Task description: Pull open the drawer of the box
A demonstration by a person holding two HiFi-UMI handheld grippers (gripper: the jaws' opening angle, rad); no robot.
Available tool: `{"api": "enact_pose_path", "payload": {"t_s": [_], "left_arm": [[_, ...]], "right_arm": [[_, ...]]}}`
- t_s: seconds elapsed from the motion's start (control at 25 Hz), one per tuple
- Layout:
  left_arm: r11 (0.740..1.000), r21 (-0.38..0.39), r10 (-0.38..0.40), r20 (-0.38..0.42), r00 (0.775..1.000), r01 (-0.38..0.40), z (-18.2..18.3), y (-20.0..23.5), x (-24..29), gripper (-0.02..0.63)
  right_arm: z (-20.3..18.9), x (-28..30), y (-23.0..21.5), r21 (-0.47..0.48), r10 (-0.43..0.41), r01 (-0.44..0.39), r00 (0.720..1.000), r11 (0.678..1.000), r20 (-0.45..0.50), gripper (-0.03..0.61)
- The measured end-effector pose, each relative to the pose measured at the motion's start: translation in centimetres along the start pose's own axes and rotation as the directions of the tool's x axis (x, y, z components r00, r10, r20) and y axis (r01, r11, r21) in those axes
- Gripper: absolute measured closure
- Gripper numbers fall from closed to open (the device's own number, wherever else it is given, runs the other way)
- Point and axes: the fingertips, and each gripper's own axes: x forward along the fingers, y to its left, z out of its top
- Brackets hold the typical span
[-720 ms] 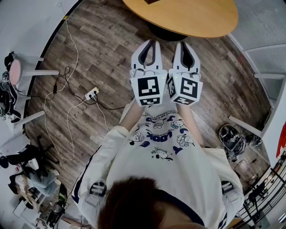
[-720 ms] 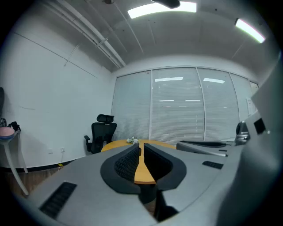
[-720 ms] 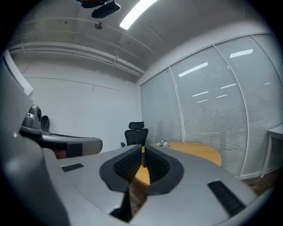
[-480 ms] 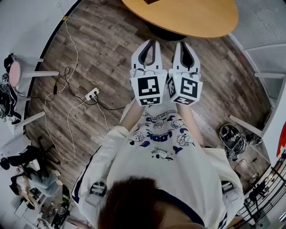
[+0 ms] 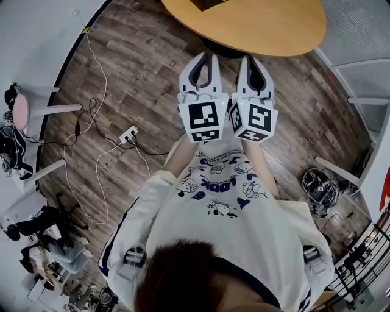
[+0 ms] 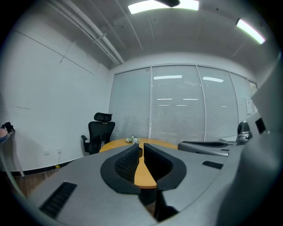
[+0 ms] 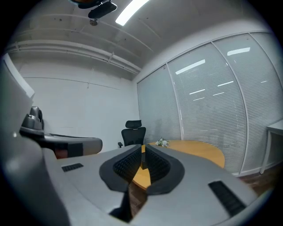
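One round wooden table [image 5: 268, 24] stands ahead. One black office chair [image 6: 98, 134], shown only in the gripper views, is beyond its far edge. Two grippers, left gripper [image 5: 205, 58] and right gripper [image 5: 252, 60], hover side by side short of the near edge, each with jaws pressed together, empty. One dark box [image 5: 207, 3] sits on the table, cut off by the head view's top. One flower sprig [image 6: 132, 140] lies near the far edge.

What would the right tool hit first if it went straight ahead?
Probably the round wooden table just ahead of the right tool; whether it strikes the rim or skims over the top is unclear.
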Motion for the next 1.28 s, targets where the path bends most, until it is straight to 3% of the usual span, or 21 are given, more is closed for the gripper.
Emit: {"api": "enact_pose_path", "payload": {"t_s": [0.8,1.28], "left_arm": [[0.996,0.005,-0.094,-0.046,0.995,0.094,-1.1,1.7,5.3,0.569],[0.998,-0.001,-0.068,-0.078,0.995,0.068,-1.8,2.5,9.3,0.569]], "right_arm": [[-1.7,5.3,-0.3,0.035,-0.071,0.073,0.996,0.997,-0.051,0.537],[-2.4,9.2,-1.7,0.037,-0.055,0.058,0.995,0.998,-0.081,0.537]]}}
